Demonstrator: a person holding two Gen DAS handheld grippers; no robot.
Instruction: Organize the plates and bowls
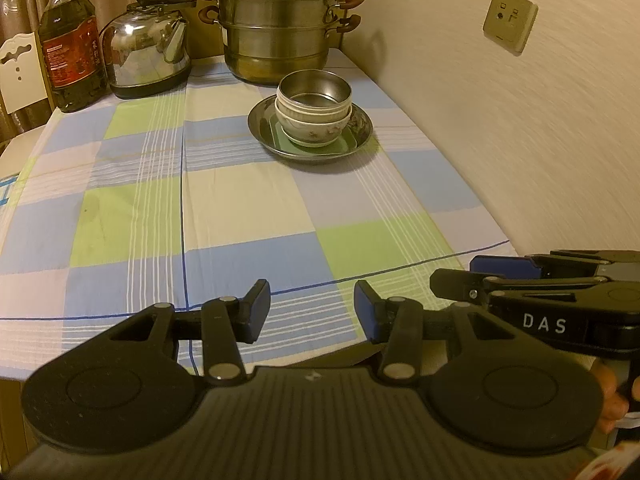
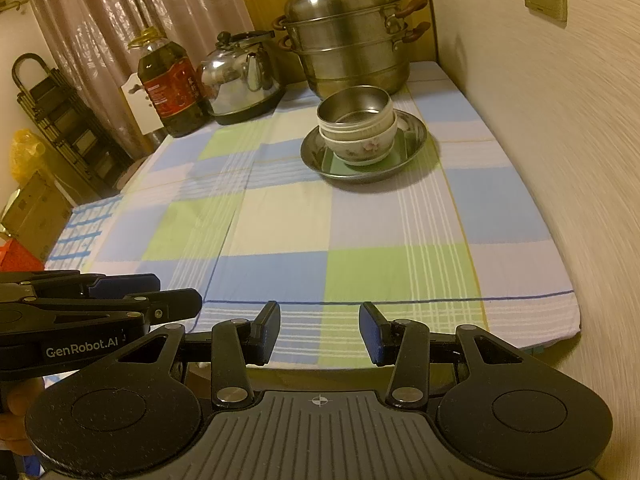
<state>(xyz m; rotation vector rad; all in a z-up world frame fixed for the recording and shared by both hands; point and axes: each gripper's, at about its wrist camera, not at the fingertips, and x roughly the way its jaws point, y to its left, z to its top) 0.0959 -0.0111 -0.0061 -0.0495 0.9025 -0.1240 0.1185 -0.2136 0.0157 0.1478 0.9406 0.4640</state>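
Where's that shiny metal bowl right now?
In both wrist views the metal bowl sits on top of the stacked ceramic bowls on the round metal plate, far across the table, just in front of the big steamer pot.

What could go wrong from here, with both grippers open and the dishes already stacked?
1. The bowl stack is tall: a steel bowl nested in ceramic bowls on a green dish inside the metal plate. A sideways nudge may topple it.
2. The steamer pot stands close behind, so reaching past could knock it.
3. The left gripper and right gripper sit side by side and may collide.
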